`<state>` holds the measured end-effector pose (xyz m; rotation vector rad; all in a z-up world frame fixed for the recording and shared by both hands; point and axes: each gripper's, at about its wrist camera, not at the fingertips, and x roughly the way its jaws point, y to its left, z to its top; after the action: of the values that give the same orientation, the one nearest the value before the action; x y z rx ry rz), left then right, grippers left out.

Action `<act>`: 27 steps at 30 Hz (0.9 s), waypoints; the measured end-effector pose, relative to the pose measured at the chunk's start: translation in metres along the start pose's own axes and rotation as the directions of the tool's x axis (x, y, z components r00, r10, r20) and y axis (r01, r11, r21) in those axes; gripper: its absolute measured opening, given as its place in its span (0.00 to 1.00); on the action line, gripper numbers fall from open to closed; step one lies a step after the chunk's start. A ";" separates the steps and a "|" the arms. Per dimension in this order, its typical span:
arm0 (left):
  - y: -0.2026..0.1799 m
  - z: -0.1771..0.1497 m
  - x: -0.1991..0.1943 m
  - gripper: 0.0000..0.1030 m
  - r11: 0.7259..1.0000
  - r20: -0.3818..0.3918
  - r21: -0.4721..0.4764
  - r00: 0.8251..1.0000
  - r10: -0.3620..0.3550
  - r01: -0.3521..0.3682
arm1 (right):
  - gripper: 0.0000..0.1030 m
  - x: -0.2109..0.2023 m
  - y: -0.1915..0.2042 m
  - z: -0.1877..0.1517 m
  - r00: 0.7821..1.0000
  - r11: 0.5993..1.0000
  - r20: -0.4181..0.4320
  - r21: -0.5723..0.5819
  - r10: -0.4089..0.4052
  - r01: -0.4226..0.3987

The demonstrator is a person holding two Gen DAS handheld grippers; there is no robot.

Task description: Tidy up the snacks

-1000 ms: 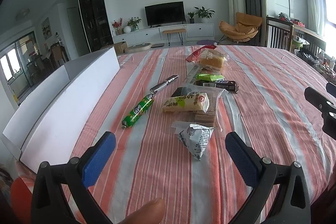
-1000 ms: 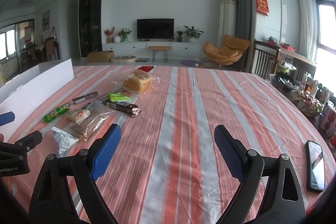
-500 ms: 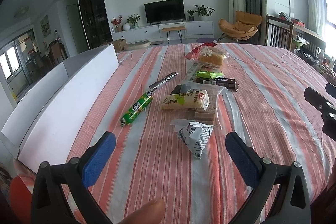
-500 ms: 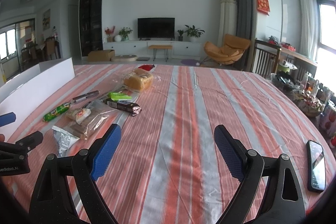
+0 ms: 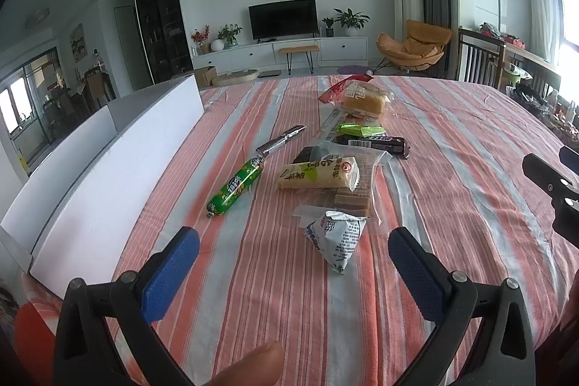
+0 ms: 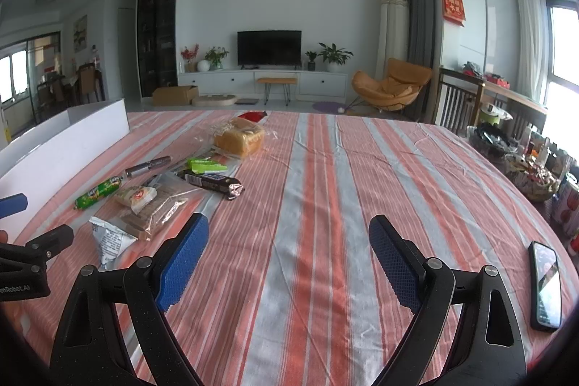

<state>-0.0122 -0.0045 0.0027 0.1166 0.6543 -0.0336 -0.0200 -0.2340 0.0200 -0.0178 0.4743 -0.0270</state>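
Left tongs [image 5: 293, 254]: spread wide, holding nothing, touching nothing; blue pads [image 5: 170, 274] level above the striped tabletop [image 5: 452, 169]. A fingertip [image 5: 249, 366] shows at the bottom edge, below the handle.

Right tongs [image 6: 288, 252]: likewise spread wide and empty, hovering over bare cloth, level with the left tongs, whose tip [image 6: 43, 243] appears at the left edge of the right view.

Snacks, all loose on the tabletop:
- White crumpled packet [image 5: 338, 237]: just ahead of the left tongs, between its pads and slightly right of centre; nearest item.
- Clear bag of brown bars [image 5: 356, 196]: directly beyond the packet, touching it.
- Cream wrapped cake [image 5: 318, 172]: lying across the clear bag.
- Green sausage [image 5: 235, 187]: ahead and left, lying diagonally.
- Silver stick [image 5: 280, 144]: beyond the sausage, end to end with it.
- Dark bar [image 5: 372, 143]: farther ahead, right of the cake.
- Green wrapper [image 5: 358, 130]: just beyond the dark bar.
- Bagged bread [image 5: 362, 100]: farthest, with a red wrapper [image 5: 340, 87] behind it.

From the right tongs the whole group lies ahead and to the left.

White box [image 5: 108, 154]: long wall along the left of the left tongs, apart from the snacks.

Phone [image 6: 546, 284]: flat on the tabletop, right of the right tongs.
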 end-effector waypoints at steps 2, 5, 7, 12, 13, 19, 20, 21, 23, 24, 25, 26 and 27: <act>0.000 0.000 0.000 1.00 1.000 -0.001 -0.001 1.000 0.000 0.000 | 0.90 0.000 0.000 0.000 1.000 1.000 -0.002 0.000 0.001 -0.001; 0.000 0.000 0.000 1.00 1.000 -0.002 -0.001 1.000 0.000 0.000 | 0.90 0.001 0.001 -0.001 1.000 1.000 -0.003 -0.001 0.001 -0.001; 0.000 0.000 0.000 1.00 1.000 -0.001 -0.002 1.000 0.000 0.000 | 0.90 0.001 0.001 -0.001 1.000 1.000 -0.002 -0.001 0.001 -0.001; 0.000 0.000 0.000 1.00 1.000 -0.004 0.001 1.000 -0.001 0.001 | 0.90 0.002 0.003 -0.003 1.000 1.000 -0.008 -0.005 0.002 -0.002; 0.000 0.000 0.000 1.00 1.000 -0.005 0.001 1.000 -0.001 0.001 | 0.90 0.002 0.004 -0.004 1.000 1.000 -0.010 -0.006 0.003 -0.003; 0.001 -0.001 0.001 1.00 1.000 -0.008 0.004 1.000 -0.002 0.002 | 0.90 0.004 0.004 -0.005 1.000 1.000 -0.018 -0.007 0.008 -0.008; 0.001 -0.001 0.001 1.00 1.000 -0.009 0.004 1.000 -0.002 0.002 | 0.90 0.004 0.004 -0.005 1.000 1.000 -0.018 -0.007 0.008 -0.008; 0.001 -0.001 0.001 1.00 1.000 -0.010 0.004 1.000 -0.003 0.003 | 0.90 0.004 0.004 -0.004 1.000 1.000 -0.019 -0.007 0.008 -0.008; 0.001 -0.001 0.002 1.00 1.000 -0.012 0.004 1.000 -0.003 0.003 | 0.90 0.004 0.004 -0.004 1.000 1.000 -0.019 -0.007 0.008 -0.008; 0.001 -0.001 0.002 1.00 1.000 -0.013 0.004 1.000 -0.003 0.003 | 0.90 0.004 0.004 -0.004 1.000 1.000 -0.019 -0.007 0.007 -0.008; 0.001 -0.001 0.003 1.00 1.000 -0.014 0.004 1.000 -0.003 0.003 | 0.90 0.004 0.004 -0.004 1.000 1.000 -0.019 -0.008 0.007 -0.008; 0.001 -0.001 0.003 1.00 1.000 -0.016 0.004 1.000 -0.003 0.003 | 0.90 0.004 0.004 -0.004 1.000 1.000 -0.019 -0.008 0.007 -0.008; 0.001 -0.001 0.003 1.00 1.000 -0.017 0.003 1.000 -0.004 0.004 | 0.90 0.004 0.004 -0.004 1.000 1.000 -0.018 -0.008 0.008 -0.008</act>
<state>-0.0102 -0.0036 0.0004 0.1191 0.6711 -0.0372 -0.0183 -0.2303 0.0142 -0.0237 0.4929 -0.0175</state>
